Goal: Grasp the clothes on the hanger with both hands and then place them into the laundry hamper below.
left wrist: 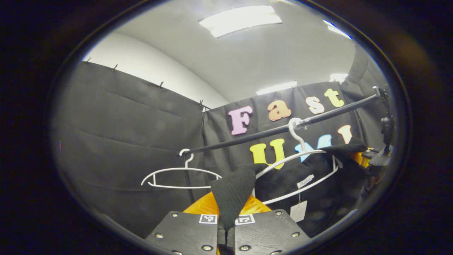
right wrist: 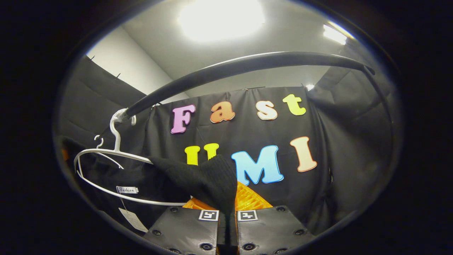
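A black knit garment (left wrist: 290,180) hangs on a white hanger (left wrist: 300,166) hooked over the dark rail (left wrist: 283,129). My left gripper (left wrist: 226,223) is shut on a fold of its black fabric (left wrist: 233,194) that rises between the fingers. At the right edge of the left gripper view the other gripper (left wrist: 371,156) holds the garment's far shoulder. In the right gripper view the same garment (right wrist: 170,177) hangs on the white hanger (right wrist: 106,170), and my right gripper (right wrist: 228,219) is shut on a bunch of its knit (right wrist: 212,180). A label and a paper tag (right wrist: 132,217) dangle from it.
A second, bare white hanger (left wrist: 177,175) hangs on the rail to the left. The rail (right wrist: 230,69) arcs close overhead in the right gripper view, with a vertical stand post (left wrist: 387,127) at its far end. Black cloth walls close in behind.
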The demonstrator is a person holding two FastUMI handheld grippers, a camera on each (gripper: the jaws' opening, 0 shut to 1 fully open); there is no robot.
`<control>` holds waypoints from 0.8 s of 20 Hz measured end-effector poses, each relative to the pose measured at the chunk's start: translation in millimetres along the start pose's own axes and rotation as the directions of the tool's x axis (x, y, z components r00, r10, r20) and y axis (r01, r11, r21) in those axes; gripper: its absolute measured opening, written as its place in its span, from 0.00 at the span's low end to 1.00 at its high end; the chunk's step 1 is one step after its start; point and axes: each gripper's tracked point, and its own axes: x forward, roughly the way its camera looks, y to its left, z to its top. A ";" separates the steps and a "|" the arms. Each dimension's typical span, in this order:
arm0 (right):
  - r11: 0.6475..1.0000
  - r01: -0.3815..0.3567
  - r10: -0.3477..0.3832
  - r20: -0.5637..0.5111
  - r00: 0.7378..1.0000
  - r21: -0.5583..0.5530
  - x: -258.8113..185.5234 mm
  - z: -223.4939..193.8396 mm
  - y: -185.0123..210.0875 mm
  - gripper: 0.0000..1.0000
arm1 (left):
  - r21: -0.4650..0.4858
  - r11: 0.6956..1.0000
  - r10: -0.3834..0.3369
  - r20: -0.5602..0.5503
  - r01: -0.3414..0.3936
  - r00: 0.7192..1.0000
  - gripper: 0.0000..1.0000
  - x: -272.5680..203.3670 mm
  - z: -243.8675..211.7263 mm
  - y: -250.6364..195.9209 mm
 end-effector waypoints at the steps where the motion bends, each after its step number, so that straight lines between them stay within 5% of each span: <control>1: 1.000 0.006 -0.006 0.004 1.000 0.000 4.5 1.9 -2.6 0.05 | 0.004 1.000 0.006 0.011 -0.006 1.000 0.03 4.5 4.2 6.5; 16: 0.999 0.032 -0.033 -0.029 0.999 -0.037 31.9 -22.0 -31.7 0.06 | 0.006 0.994 -0.113 -0.009 0.113 0.994 0.03 72.2 -19.3 41.6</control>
